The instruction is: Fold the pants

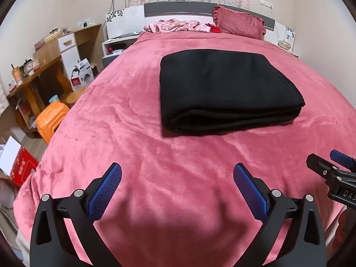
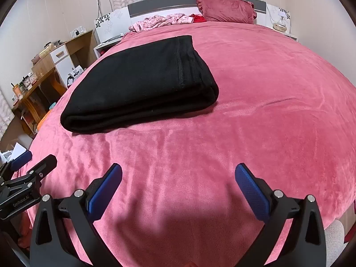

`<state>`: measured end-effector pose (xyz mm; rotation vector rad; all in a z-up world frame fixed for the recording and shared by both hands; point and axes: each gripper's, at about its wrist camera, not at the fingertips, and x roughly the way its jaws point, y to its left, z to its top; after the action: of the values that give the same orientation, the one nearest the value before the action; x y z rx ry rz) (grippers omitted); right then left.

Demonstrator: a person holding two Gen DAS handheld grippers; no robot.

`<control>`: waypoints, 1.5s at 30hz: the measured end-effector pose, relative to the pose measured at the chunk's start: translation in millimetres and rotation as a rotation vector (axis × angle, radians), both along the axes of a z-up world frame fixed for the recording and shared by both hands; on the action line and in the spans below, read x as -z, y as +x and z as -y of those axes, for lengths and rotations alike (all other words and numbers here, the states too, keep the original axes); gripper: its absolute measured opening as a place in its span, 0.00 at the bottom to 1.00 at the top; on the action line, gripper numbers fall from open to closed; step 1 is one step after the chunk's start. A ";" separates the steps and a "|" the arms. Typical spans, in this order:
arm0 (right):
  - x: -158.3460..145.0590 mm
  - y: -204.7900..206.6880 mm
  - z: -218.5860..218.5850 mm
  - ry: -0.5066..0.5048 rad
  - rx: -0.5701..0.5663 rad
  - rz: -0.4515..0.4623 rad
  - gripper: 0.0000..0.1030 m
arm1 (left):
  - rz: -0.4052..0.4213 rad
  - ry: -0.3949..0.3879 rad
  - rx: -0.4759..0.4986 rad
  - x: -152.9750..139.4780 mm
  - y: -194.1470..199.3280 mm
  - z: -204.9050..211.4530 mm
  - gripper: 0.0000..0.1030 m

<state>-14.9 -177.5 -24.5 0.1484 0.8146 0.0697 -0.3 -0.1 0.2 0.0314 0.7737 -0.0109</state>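
The black pants (image 1: 224, 89) lie folded into a thick rectangular stack on the pink blanket (image 1: 133, 111) in the middle of the bed. In the right wrist view the pants (image 2: 142, 84) sit to the upper left. My left gripper (image 1: 177, 173) is open and empty, held above the blanket well short of the pants' near edge. My right gripper (image 2: 178, 173) is also open and empty, over the blanket to the right of the stack. Each gripper shows at the edge of the other's view, the right gripper (image 1: 333, 171) and the left gripper (image 2: 33, 162).
A red pillow (image 1: 240, 22) and crumpled pink clothes (image 1: 175, 25) lie by the headboard. A wooden desk (image 1: 44, 71) with clutter, an orange stool (image 1: 51, 118) and boxes (image 1: 20, 166) stand left of the bed. A nightstand (image 2: 281, 25) stands at the far right.
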 end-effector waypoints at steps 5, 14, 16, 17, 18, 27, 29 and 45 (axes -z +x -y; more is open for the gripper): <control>-0.3 -0.2 -0.1 -0.001 0.001 0.000 0.98 | 0.002 -0.003 -0.003 -0.1 0.2 1.1 0.97; -0.1 -0.1 -0.4 -0.003 0.001 0.002 0.98 | -0.003 -0.002 0.003 -2.8 2.2 7.9 0.97; -0.2 0.2 -0.1 -0.003 0.001 0.002 0.98 | 0.000 -0.007 0.005 -3.7 1.3 4.8 0.97; -0.2 0.3 0.0 -0.003 0.001 0.002 0.98 | 0.004 -0.011 0.005 -2.6 -0.3 1.3 0.97; -0.1 0.5 0.2 -0.003 0.001 0.002 0.98 | 0.003 -0.011 0.005 -2.4 -0.5 1.1 0.97; -0.5 0.6 0.5 -0.003 0.000 0.002 0.98 | 0.003 -0.014 0.005 -1.7 -0.7 0.3 0.97; -0.4 0.6 0.5 -0.003 0.001 0.002 0.98 | 0.005 -0.013 0.002 -1.7 -1.1 0.3 0.97; -0.4 0.7 0.5 -0.003 0.001 0.000 0.98 | 0.008 -0.013 0.004 -1.3 -2.0 0.4 0.97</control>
<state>-14.2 -178.0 -24.1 0.1463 0.8146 0.0678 -2.3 -0.4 1.5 0.0206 0.7658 -0.0197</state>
